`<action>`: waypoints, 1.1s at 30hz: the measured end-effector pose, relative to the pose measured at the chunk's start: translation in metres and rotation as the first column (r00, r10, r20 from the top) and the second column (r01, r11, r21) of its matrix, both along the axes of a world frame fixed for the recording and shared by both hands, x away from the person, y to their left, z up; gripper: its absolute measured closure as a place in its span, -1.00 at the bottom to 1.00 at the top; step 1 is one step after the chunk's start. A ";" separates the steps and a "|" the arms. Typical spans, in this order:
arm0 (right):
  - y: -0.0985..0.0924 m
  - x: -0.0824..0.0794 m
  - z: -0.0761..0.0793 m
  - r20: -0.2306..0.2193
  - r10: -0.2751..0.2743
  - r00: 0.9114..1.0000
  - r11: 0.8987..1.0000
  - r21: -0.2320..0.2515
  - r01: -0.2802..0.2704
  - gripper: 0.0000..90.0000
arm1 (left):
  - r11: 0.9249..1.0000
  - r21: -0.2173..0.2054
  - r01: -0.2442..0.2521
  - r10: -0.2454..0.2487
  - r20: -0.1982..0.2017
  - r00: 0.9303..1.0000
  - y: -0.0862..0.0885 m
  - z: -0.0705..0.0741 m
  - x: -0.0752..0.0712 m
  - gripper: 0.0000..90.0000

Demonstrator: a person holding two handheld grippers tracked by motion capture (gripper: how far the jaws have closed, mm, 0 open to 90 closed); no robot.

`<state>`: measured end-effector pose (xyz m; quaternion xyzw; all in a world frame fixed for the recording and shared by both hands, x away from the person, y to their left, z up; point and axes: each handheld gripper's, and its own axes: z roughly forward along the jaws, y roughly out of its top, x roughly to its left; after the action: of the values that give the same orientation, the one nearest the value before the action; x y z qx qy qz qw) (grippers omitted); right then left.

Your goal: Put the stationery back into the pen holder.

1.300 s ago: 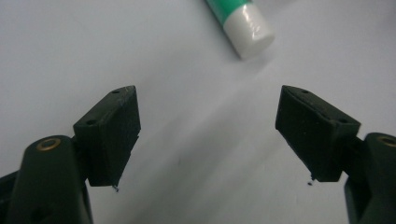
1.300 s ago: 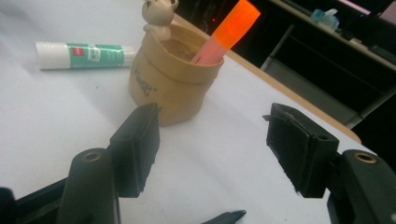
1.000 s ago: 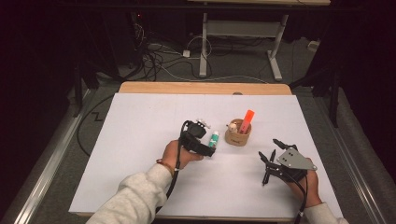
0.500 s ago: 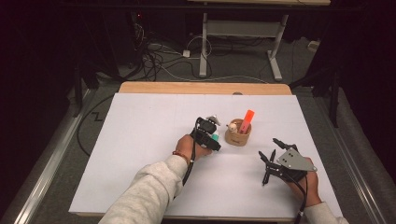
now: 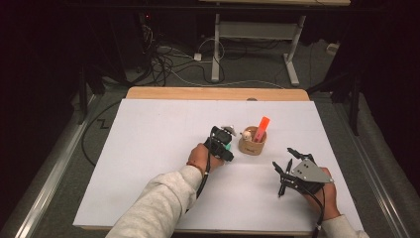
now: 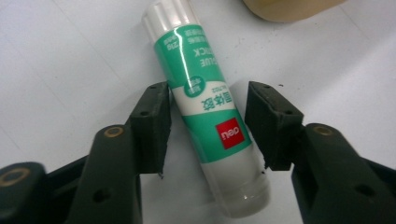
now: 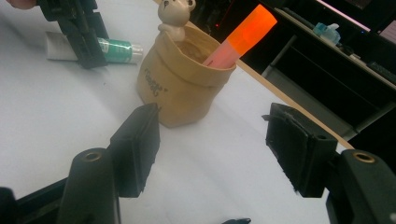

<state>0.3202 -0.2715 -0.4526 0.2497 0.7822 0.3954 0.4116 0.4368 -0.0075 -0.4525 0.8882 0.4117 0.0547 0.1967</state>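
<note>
left claw point(image 6: 208, 128) nearer pot point(image 5: 252, 142) — closing

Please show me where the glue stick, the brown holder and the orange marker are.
glue stick point(image 6: 205, 102): left gripper view, green label.
brown holder point(image 7: 180, 86): right gripper view, front wall.
orange marker point(image 7: 252, 25): right gripper view, orange cap.

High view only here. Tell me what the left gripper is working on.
Observer: A green and white glue stick lying flat. It sits between the jaws of the left gripper, which have just been closing.
Operator: Report whether it's gripped.
Observer: Not yet. In the left gripper view, a gap shows between the stick and the right-hand pad.
Operator: Describe the holder beside it.
Observer: A tan bag-shaped holder with a small bear figure on its rim and an orange highlighter inside.
</note>
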 end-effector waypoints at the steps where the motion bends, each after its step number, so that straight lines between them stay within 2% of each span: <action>1: 0.000 0.000 0.000 -0.006 0.001 1.000 1.000 0.002 -0.001 -0.20 | 1.000 -0.007 0.004 -0.004 0.005 1.000 0.000 0.000 -0.001 0.22; 3: 0.001 0.000 -0.001 -0.010 0.009 1.000 1.000 -0.005 -0.009 -0.21 | 1.000 -0.015 0.014 -0.014 0.014 1.000 0.002 0.000 -0.003 0.39; 7: 0.005 -0.001 -0.002 -0.013 0.021 1.000 0.999 -0.024 -0.021 -0.21 | 0.999 -0.025 0.029 -0.028 0.022 0.999 0.004 -0.001 -0.003 0.40; 10: 0.007 -0.001 -0.004 -0.011 0.026 1.000 0.999 -0.042 -0.026 -0.21 | 0.997 -0.045 0.064 -0.062 0.040 0.997 0.009 -0.002 -0.005 0.40; 12: 0.008 -0.002 -0.005 -0.009 0.033 0.999 0.998 -0.050 -0.033 -0.22 | 0.996 -0.063 0.056 -0.053 0.051 0.997 0.015 -0.001 -0.005 0.40; 14: 0.009 -0.001 -0.006 -0.008 0.030 1.000 0.998 -0.056 -0.030 -0.22 | 0.994 -0.088 0.065 -0.061 0.053 0.997 0.022 0.003 -0.006 0.40; 17: 0.011 -0.001 -0.007 -0.003 0.031 1.000 0.998 -0.062 -0.031 -0.23 | 0.989 -0.099 0.106 -0.100 0.065 0.993 0.028 0.012 -0.011 0.40; 22: 0.018 -0.001 -0.007 0.017 0.028 0.999 0.996 -0.081 -0.026 -0.23 | 0.981 -0.084 0.174 -0.168 0.074 0.983 0.035 0.028 -0.021 0.40; 26: 0.032 -0.003 -0.008 0.061 0.044 0.997 0.986 -0.162 -0.033 -0.23 | 0.974 -0.078 0.211 -0.207 0.057 0.977 0.038 0.034 -0.028 0.40; 29: 0.045 -0.005 -0.009 0.081 0.070 0.994 0.973 -0.227 -0.050 -0.23 | 0.970 -0.076 0.232 -0.230 0.042 0.972 0.038 0.035 -0.032 0.40; 33: 0.062 -0.005 -0.009 0.089 0.117 0.989 0.959 -0.270 -0.089 -0.22 | 0.964 -0.063 0.257 -0.256 0.024 0.966 0.036 0.034 -0.038 0.40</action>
<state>0.3152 -0.2092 -0.4613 0.1304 0.8177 0.3202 0.4603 0.3991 0.0281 -0.4182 0.9266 0.2932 0.0219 0.2343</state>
